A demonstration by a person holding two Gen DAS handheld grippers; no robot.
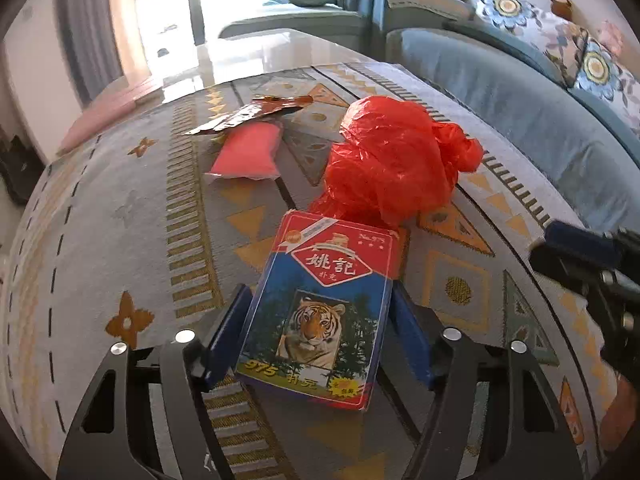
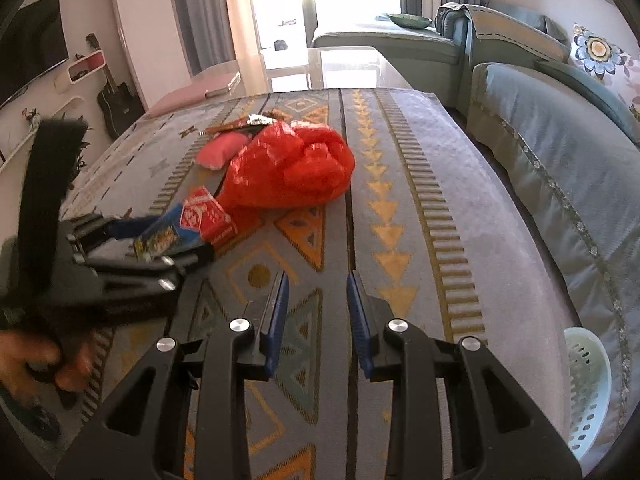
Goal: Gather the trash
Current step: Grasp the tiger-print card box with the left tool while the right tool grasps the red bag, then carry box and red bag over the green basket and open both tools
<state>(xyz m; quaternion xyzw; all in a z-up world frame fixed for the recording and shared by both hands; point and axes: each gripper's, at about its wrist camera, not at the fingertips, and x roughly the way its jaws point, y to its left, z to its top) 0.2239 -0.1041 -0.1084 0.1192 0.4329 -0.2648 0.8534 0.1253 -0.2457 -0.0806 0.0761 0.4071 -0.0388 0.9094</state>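
The playing-card box (image 1: 316, 316), blue and red with a tiger printed on it, is lying on the patterned table cloth (image 1: 132, 216), and the left gripper (image 1: 316, 312) is straddling it, one blue finger along each long side. The fingers look to be hugging the box's edges, but whether the pads are actually pressing I cannot tell. Just beyond the box, touching its far end, a crumpled red plastic bag (image 1: 396, 164) is sitting. Beyond the box and to its left, a pink packet (image 1: 248, 152) is lying with a shiny torn wrapper (image 1: 248, 114) resting over its far end. To the right of the box, the right gripper (image 2: 318, 320) is hovering over bare cloth with its jaws partly apart and nothing between them. Further right of the box, past the cloth's edge, a white slotted basket (image 2: 588, 384) is standing beside the blue sofa (image 2: 560, 168).
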